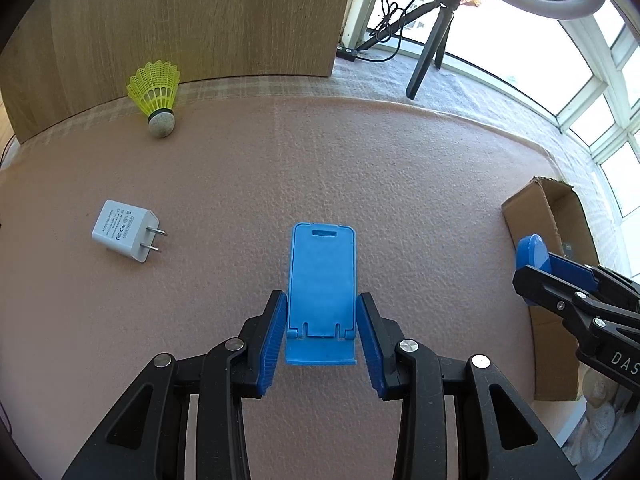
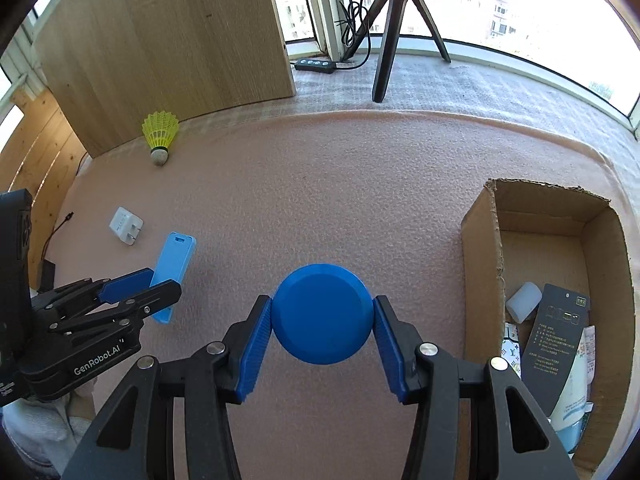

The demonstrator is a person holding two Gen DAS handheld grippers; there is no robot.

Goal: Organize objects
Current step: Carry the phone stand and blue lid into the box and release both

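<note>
My left gripper [image 1: 322, 312] is shut on a light blue phone stand [image 1: 322, 276], its pads pressed on the stand's two sides, over the pink mat. The stand also shows in the right wrist view [image 2: 174, 264]. My right gripper [image 2: 322, 316] is shut on a dark blue round disc [image 2: 322, 314], held above the mat to the left of the cardboard box [image 2: 480, 240]. The disc also shows in the left wrist view [image 1: 534, 254]. A white charger plug [image 1: 126, 236] and a yellow shuttlecock [image 1: 156, 96] lie on the mat to the left.
The open cardboard box holds a dark card [image 2: 560, 340], a small white block [image 2: 524, 302] and a tube [image 2: 576, 392]. A wooden panel [image 1: 180, 20] stands at the back. A black tripod [image 2: 394, 28] and a power strip [image 2: 316, 65] stand by the windows.
</note>
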